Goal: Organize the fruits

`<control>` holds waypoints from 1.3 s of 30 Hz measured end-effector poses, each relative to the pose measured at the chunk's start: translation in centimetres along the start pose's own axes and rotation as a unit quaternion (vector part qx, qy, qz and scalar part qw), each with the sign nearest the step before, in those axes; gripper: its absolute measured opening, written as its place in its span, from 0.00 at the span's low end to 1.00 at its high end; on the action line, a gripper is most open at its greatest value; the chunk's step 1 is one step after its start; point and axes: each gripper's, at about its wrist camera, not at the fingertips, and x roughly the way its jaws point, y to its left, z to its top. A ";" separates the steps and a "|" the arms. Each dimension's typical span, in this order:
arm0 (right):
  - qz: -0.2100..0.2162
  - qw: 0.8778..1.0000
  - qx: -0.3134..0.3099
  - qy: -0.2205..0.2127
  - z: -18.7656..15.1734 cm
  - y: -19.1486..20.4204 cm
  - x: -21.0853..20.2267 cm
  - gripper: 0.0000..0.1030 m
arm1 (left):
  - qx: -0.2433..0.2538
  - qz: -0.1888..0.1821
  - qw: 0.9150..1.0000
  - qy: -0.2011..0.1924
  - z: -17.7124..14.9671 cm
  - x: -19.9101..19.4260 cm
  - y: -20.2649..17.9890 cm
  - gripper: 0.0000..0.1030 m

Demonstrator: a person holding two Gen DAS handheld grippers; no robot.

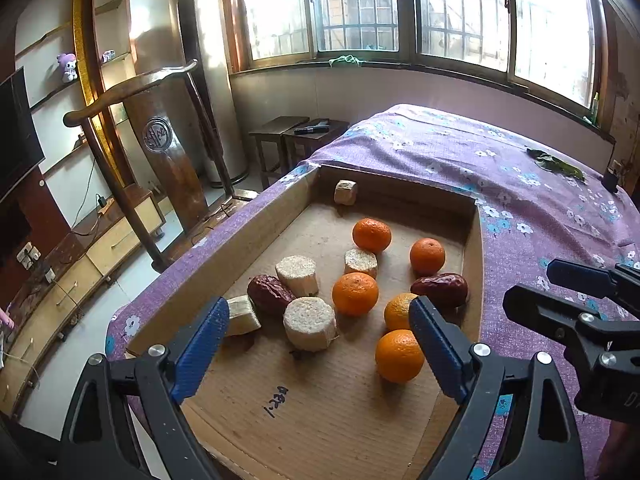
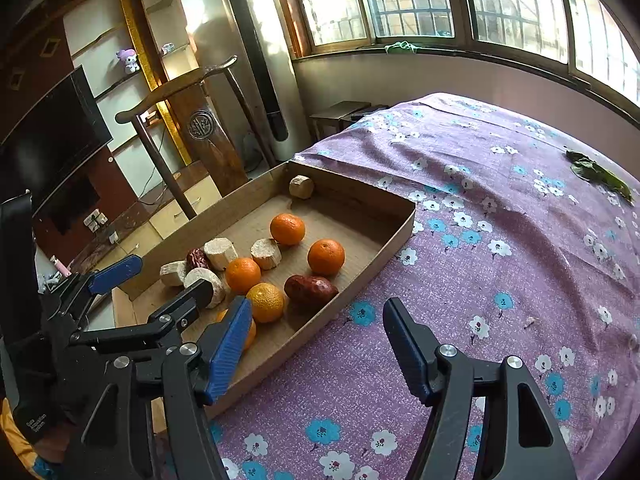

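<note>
Left gripper hung wide open and empty over the near end of the box, oranges and dates just ahead; right gripper, open too, sat off over the cloth, so left was nearer

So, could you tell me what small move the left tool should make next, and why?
Probably ease the left tool down onto the nearest orange. Its jaws stand open and empty over the cardboard tray, and that orange lies loose just inside its right finger, apart from the cut pale chunks.
</note>
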 end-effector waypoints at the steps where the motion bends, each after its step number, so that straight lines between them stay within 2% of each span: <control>1: 0.000 1.000 0.000 0.000 -0.1 -0.1 -0.1 0.72 | 0.000 0.000 1.000 -0.001 0.0 -0.1 0.0 0.88; 39: -0.002 1.000 0.005 0.004 -0.9 -1.2 -0.7 0.74 | 0.004 -0.002 1.000 -0.017 0.6 -0.9 -1.4 0.88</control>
